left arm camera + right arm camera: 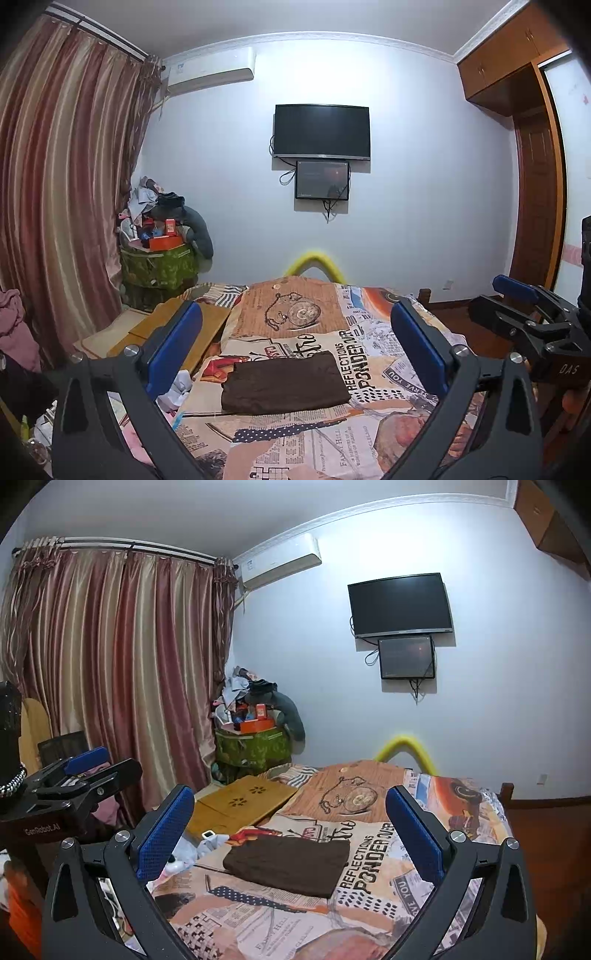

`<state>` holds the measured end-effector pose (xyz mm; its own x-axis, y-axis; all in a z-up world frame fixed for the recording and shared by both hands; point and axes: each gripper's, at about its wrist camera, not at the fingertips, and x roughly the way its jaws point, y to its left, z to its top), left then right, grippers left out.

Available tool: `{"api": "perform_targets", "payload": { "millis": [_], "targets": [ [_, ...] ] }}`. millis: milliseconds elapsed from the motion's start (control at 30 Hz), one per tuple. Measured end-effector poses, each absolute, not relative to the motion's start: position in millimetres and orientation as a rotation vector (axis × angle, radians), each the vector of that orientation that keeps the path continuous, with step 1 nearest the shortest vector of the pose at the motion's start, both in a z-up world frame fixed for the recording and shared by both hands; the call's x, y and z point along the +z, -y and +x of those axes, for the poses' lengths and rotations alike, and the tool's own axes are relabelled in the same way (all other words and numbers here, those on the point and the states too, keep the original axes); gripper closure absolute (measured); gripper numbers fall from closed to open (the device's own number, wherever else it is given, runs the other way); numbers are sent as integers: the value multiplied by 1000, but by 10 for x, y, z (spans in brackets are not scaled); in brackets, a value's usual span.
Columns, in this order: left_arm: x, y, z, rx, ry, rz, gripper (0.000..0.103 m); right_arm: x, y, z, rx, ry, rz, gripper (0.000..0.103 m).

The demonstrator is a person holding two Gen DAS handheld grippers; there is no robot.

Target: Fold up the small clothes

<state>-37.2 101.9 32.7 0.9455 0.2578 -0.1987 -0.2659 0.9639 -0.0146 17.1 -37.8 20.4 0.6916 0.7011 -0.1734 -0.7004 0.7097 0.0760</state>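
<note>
A dark brown cloth (286,384) lies folded into a flat rectangle on the bed's patterned sheet (332,443). It also shows in the right wrist view (290,864). My left gripper (295,343) is open and empty, held above and in front of the cloth. My right gripper (290,823) is open and empty, likewise held above the cloth. The right gripper shows at the right edge of the left wrist view (517,295). The left gripper shows at the left edge of the right wrist view (96,764).
Small white clothes (177,391) lie at the bed's left edge. A wooden lap board (240,801) lies left of the bed. A cluttered green box (159,266) stands by the striped curtain (55,184). A yellow bar (314,260) rises behind the bed. A television (321,131) hangs on the wall.
</note>
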Motion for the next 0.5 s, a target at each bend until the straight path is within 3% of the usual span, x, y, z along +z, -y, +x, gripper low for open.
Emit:
{"api": "perform_targets", "payload": {
  "millis": [500],
  "targets": [
    [305, -1063, -312, 268, -203, -39, 0, 237, 428, 128, 770, -186, 12, 0]
  ]
}}
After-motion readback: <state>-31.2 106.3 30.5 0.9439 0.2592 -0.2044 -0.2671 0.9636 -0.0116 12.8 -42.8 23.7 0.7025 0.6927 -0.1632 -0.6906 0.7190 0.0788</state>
